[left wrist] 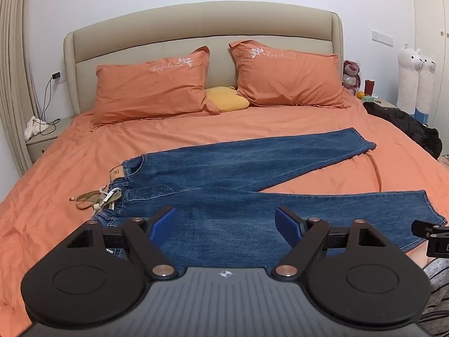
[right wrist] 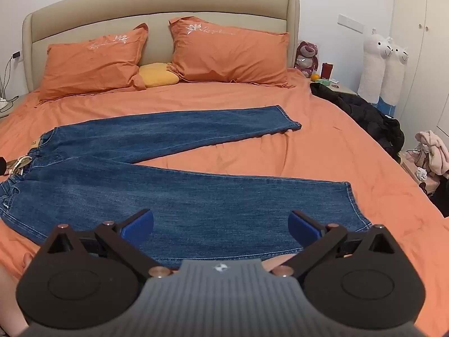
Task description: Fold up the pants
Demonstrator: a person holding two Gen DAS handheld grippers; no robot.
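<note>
Jeans [left wrist: 252, 185] flat on bed, near edge hidden behind open jaws.

One pair of jeans [left wrist: 238, 185] lies on one bed [left wrist: 56, 168], with one belt [left wrist: 92, 198] at its waist at 9 o'clock. Two orange pillows [left wrist: 151, 90] [left wrist: 289, 78] sit at 12 o'clock with one yellow cushion [left wrist: 227, 99] between them. Two llama toys [left wrist: 408, 75] [left wrist: 425, 84] and one pink bear [left wrist: 350, 74] stand at 2 o'clock, near one black jacket [left wrist: 404, 123]. Two grippers, left [left wrist: 226, 224] and right [right wrist: 221, 226], each show two blue fingers [left wrist: 164, 226].
</note>
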